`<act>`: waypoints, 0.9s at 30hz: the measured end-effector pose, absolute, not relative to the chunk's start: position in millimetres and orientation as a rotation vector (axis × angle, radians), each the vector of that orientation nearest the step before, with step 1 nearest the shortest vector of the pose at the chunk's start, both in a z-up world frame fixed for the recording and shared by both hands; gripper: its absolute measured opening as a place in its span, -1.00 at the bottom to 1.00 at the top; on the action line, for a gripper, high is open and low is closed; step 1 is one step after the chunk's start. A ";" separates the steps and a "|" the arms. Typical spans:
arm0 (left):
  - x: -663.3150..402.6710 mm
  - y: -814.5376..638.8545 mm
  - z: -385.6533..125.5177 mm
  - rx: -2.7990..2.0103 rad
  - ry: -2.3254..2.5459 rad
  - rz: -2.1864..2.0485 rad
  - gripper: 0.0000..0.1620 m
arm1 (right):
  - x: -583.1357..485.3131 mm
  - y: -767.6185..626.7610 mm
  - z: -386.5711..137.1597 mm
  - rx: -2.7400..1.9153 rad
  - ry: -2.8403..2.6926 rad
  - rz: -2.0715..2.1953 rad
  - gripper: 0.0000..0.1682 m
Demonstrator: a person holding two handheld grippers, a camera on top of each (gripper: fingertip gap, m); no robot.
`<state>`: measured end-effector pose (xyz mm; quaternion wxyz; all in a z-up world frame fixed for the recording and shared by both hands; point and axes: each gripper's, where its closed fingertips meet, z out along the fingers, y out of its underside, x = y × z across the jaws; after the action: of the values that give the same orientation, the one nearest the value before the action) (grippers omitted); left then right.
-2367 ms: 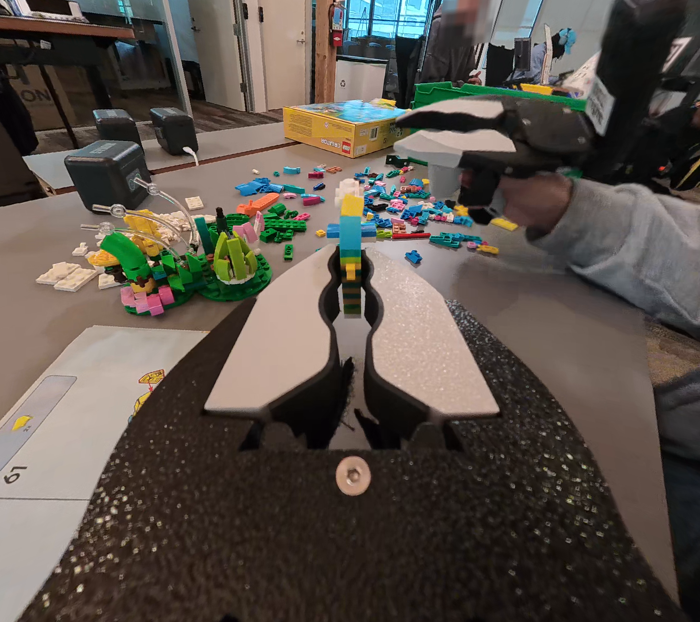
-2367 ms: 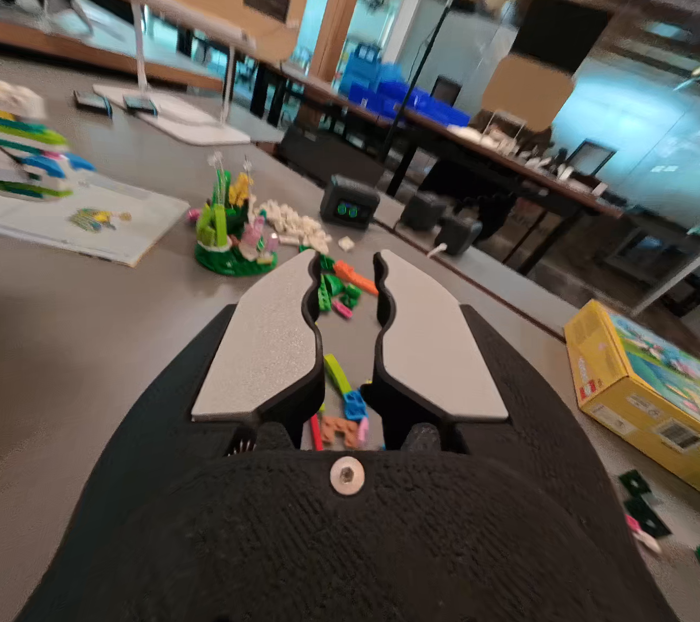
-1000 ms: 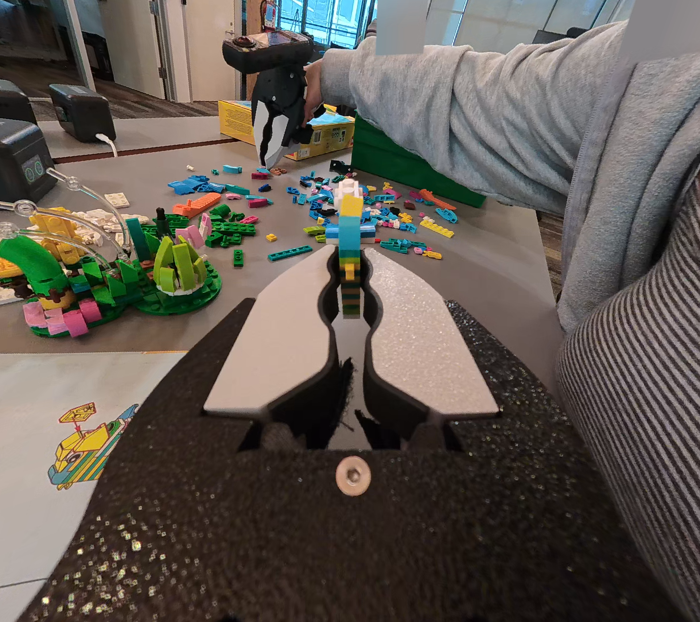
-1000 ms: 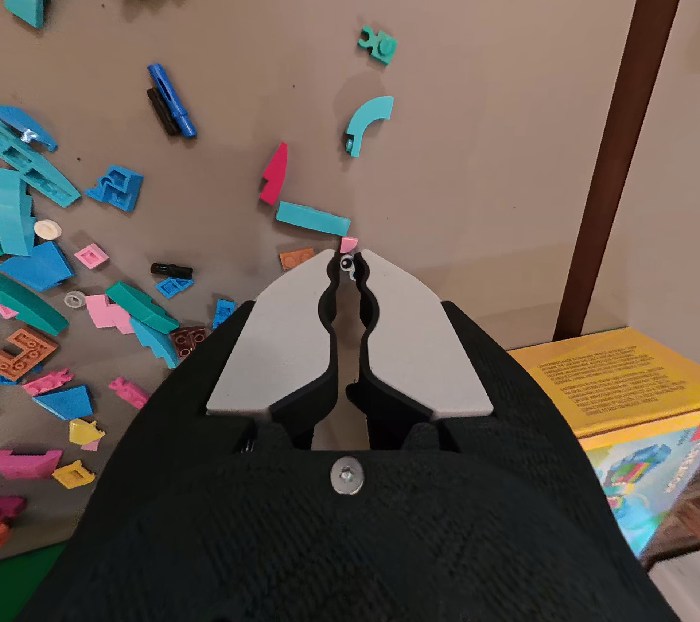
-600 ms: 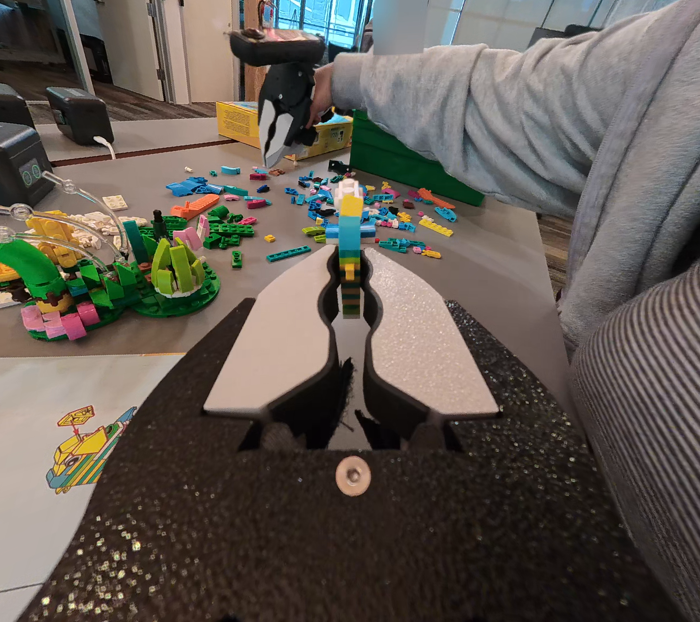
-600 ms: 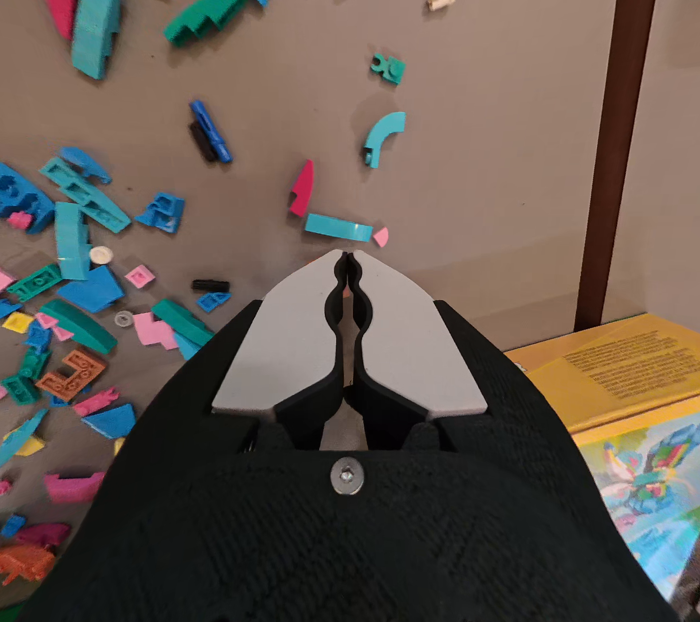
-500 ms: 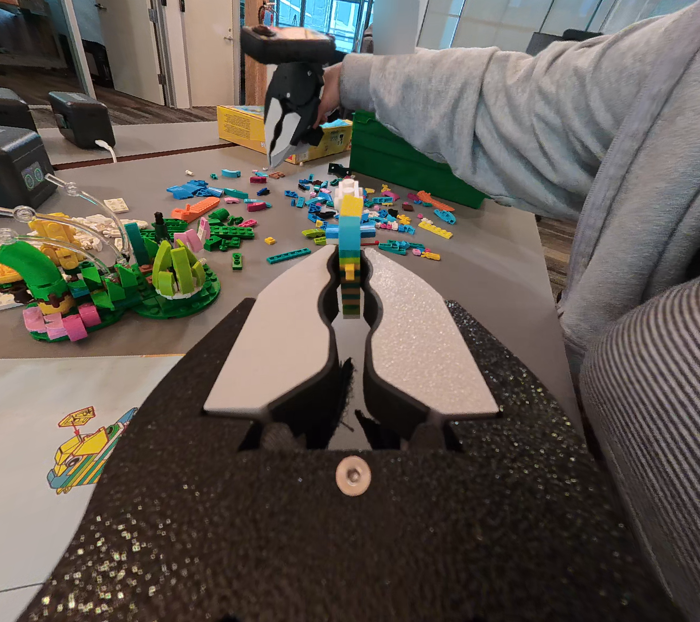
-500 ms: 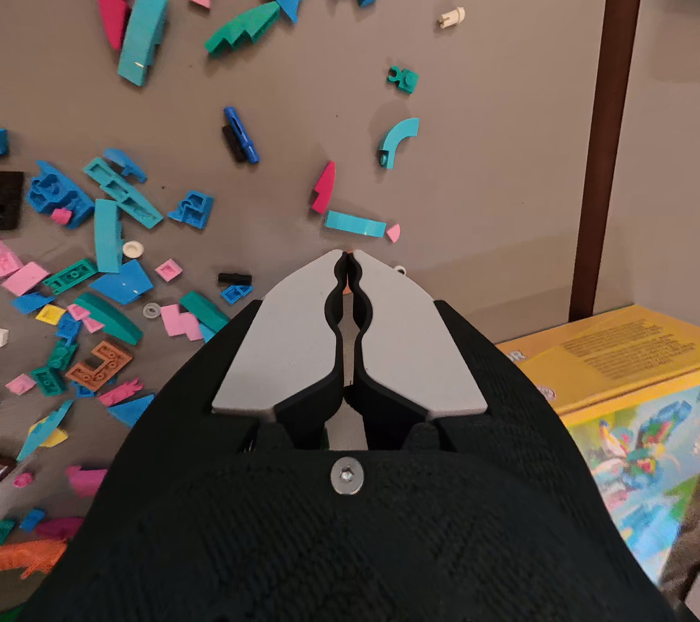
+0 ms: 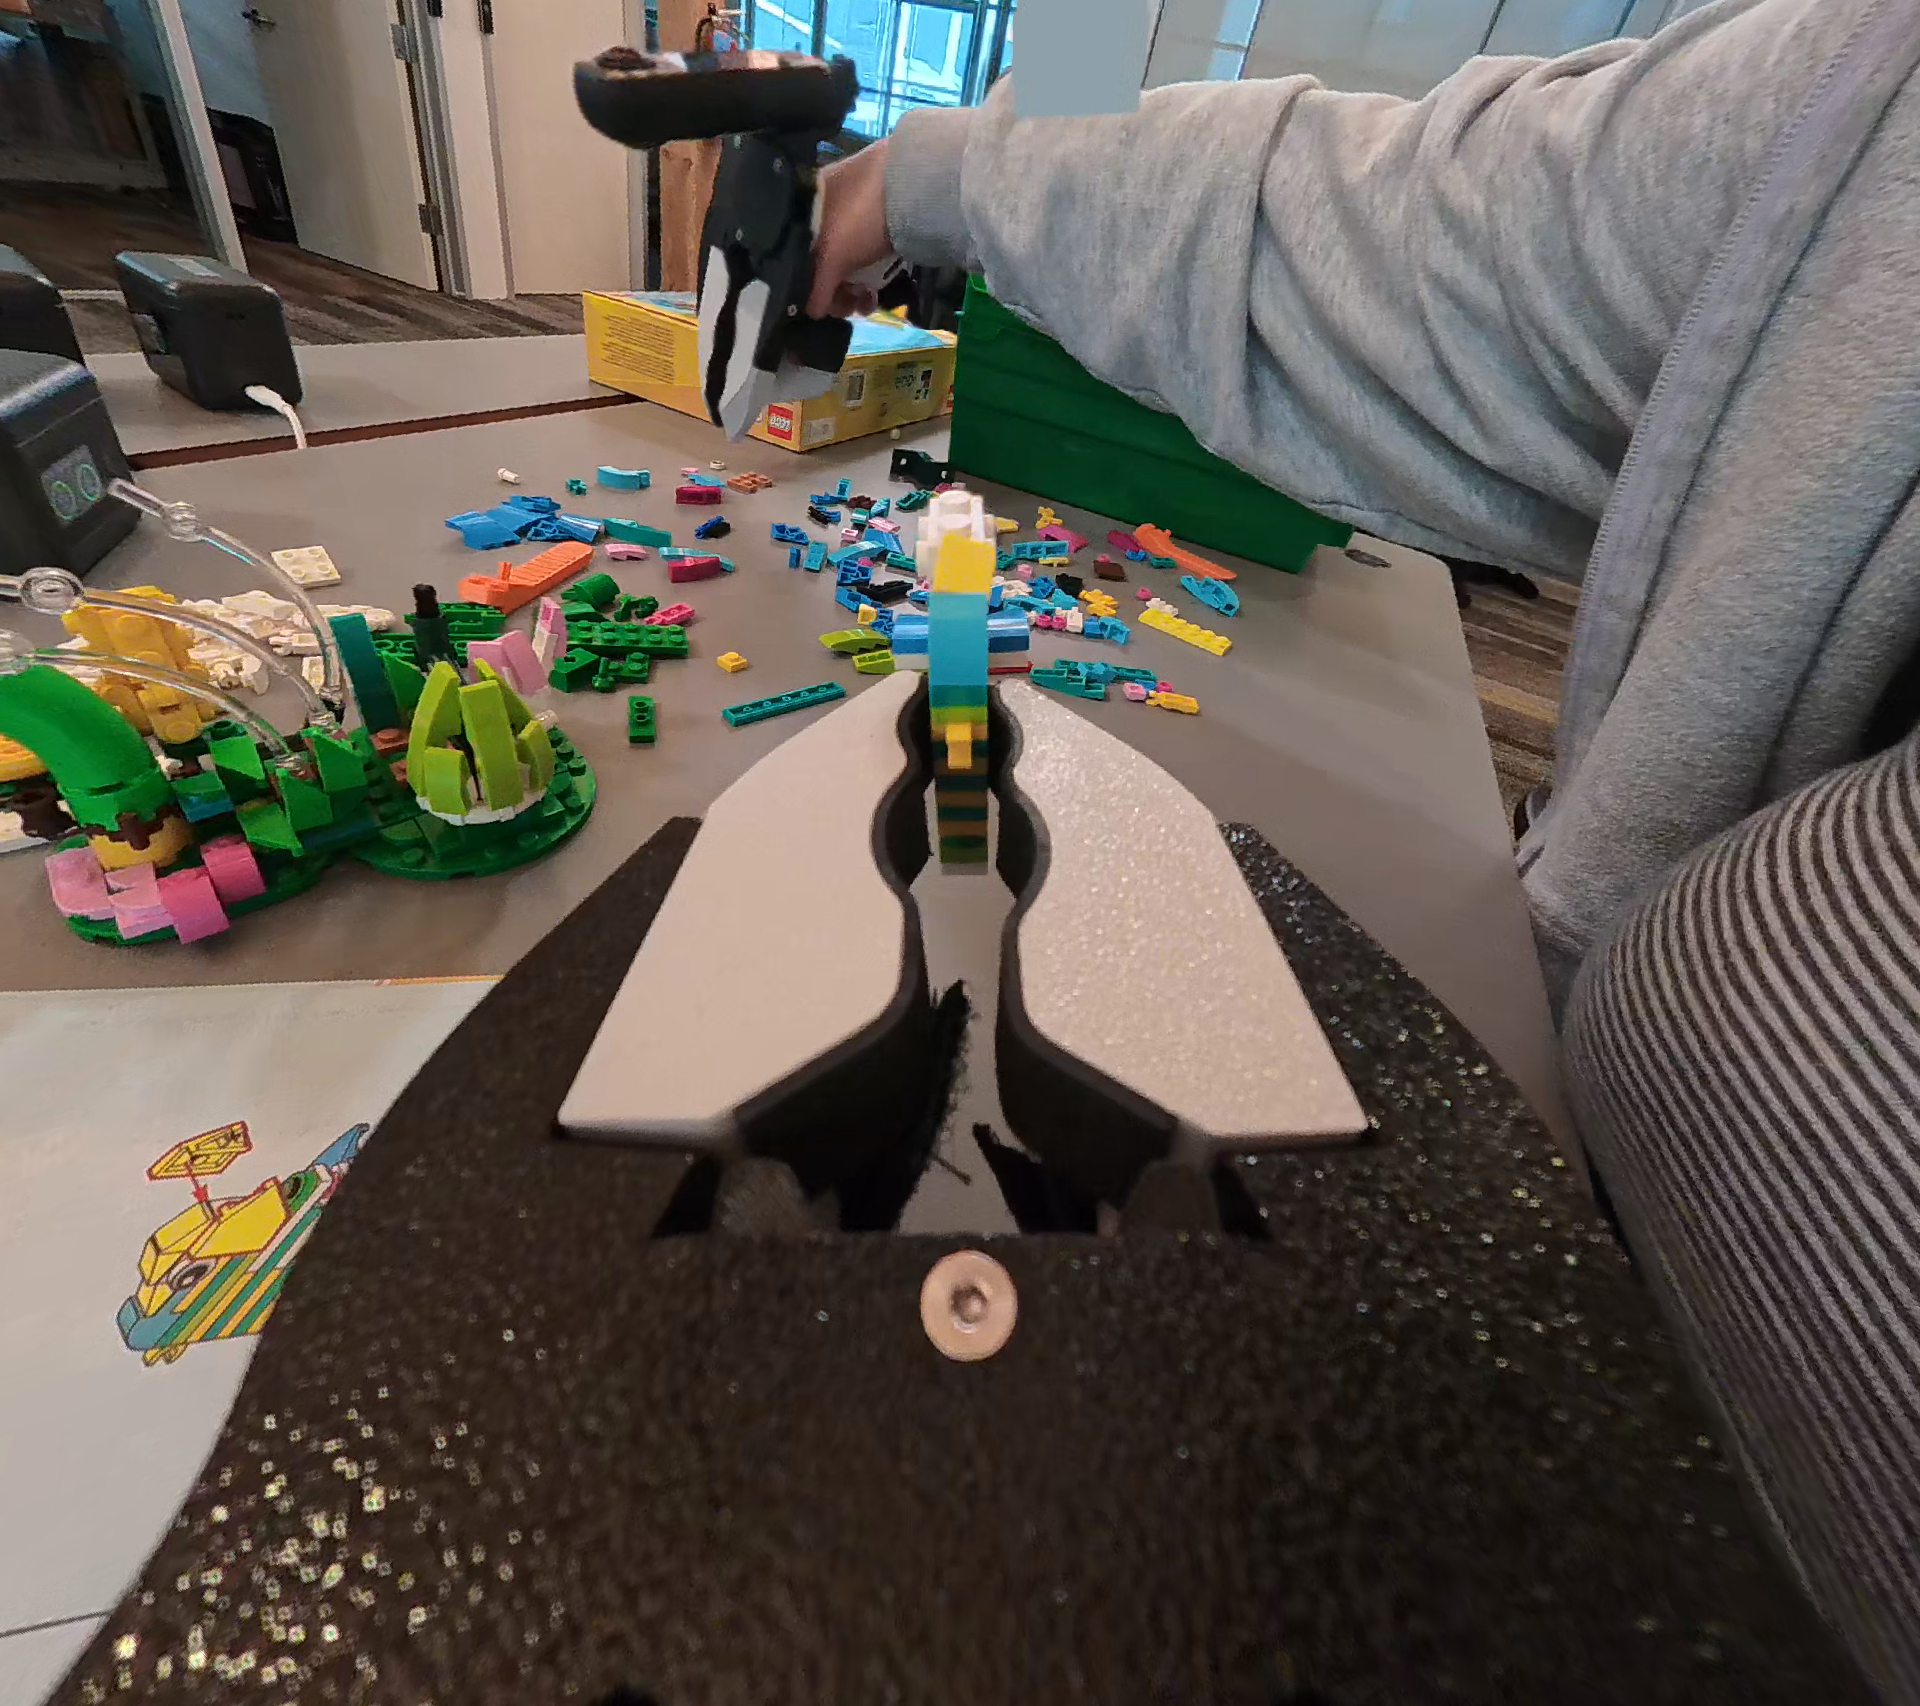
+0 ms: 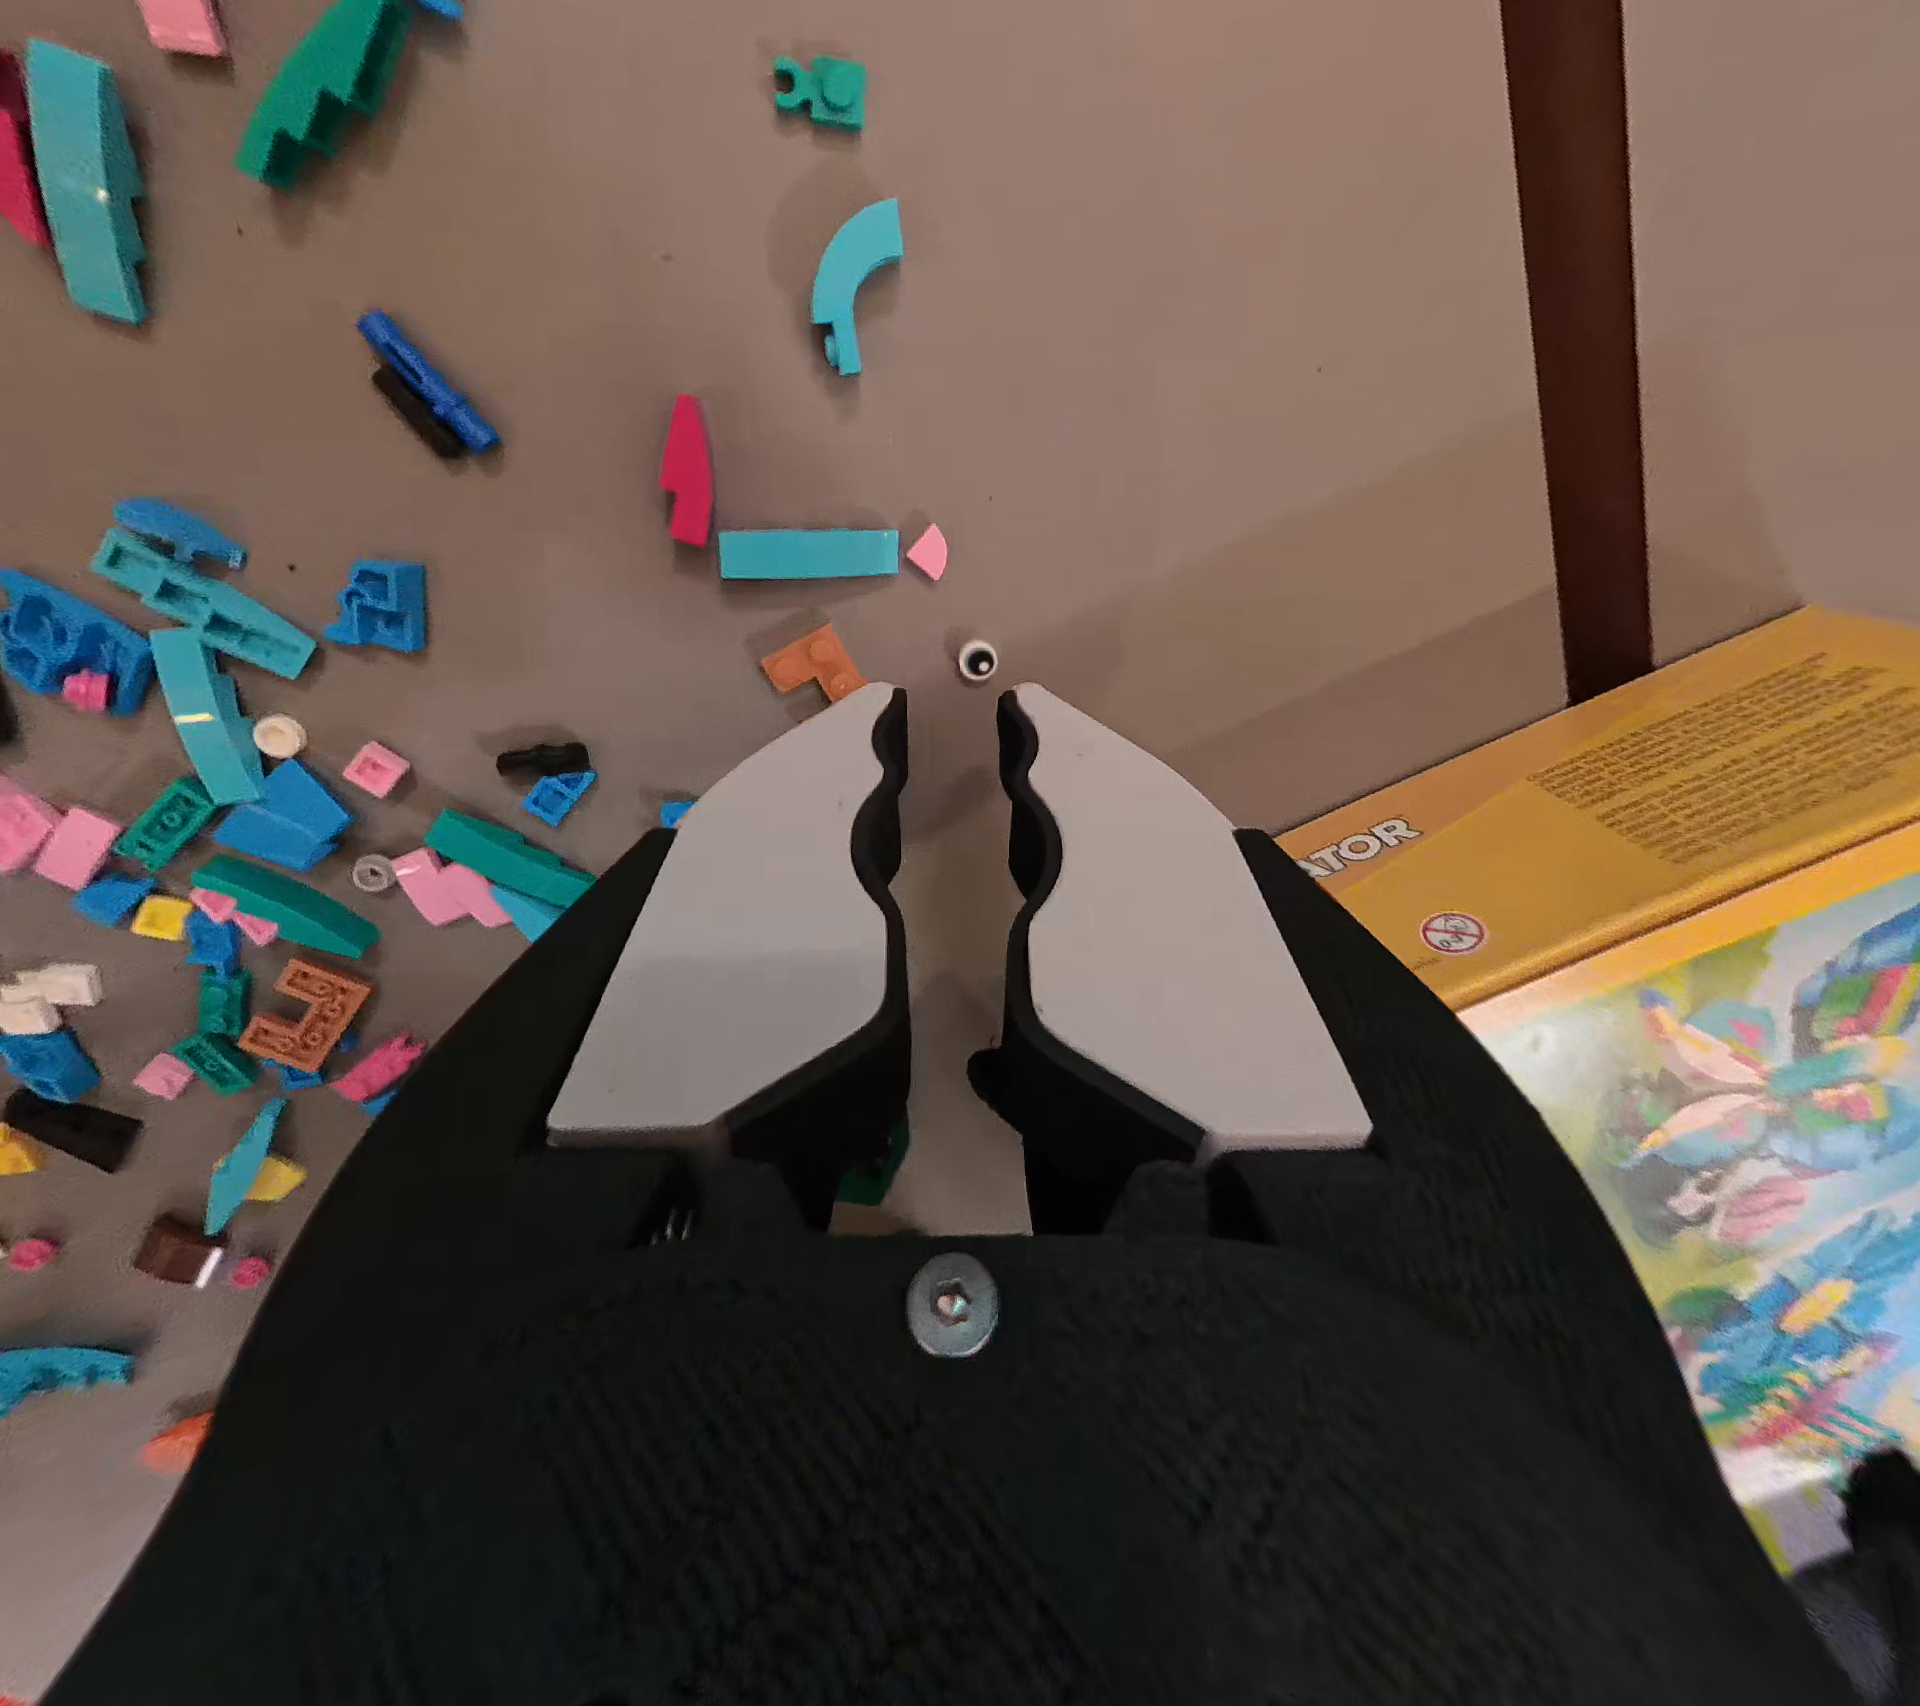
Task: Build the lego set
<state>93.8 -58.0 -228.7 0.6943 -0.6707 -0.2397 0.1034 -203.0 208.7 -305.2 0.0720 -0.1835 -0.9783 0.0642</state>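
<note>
While the left tongs [image 9: 961, 706] pinch an upright striped brick stack [image 9: 961, 669] above the table [image 9: 1320, 721], the right tongs [image 10: 951, 700] stand spread, pointing down, with a small round eye piece [image 10: 977, 660] lying on the table just beyond their tips.

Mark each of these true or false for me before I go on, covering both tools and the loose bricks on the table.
1. The left tool grips a tall striped brick stack. True.
2. The right tool is clamped on the small round eye piece. False: its jaws are apart and the eye lies on the grey table.
3. A pink quarter-round tile lies beside a flat turquoise bar. True.
4. The yellow cardboard box stands upright on its end. False: it lies flat.
</note>
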 end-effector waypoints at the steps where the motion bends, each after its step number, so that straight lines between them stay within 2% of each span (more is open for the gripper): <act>1: 93.8 -58.1 -228.7 -1.496 -0.536 0.227 -0.91 | -204.8 210.2 -307.7 -0.596 -2.941 0.173 -0.80; 6: 94.1 -58.7 -227.9 -1.487 -0.536 0.214 -0.91 | -199.8 227.2 -303.8 -0.666 -2.948 0.083 -0.79; 16: 92.6 -59.1 -228.3 -1.483 -0.549 0.197 -0.91 | -190.9 256.9 -272.9 -0.811 -2.843 0.266 -0.79; 22: 92.6 -58.8 -228.5 -1.485 -0.548 0.196 -0.91 | -196.6 249.3 -277.7 -0.865 -2.787 0.338 -0.79; 27: 93.1 -58.7 -228.2 -1.485 -0.544 0.196 -0.91 | -204.4 229.7 -296.6 -1.249 -2.748 0.411 -0.79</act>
<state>93.1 -58.7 -228.2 0.6991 -0.6663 -0.2441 0.0880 -204.4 229.7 -296.6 0.0476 -0.4095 -0.9011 0.1348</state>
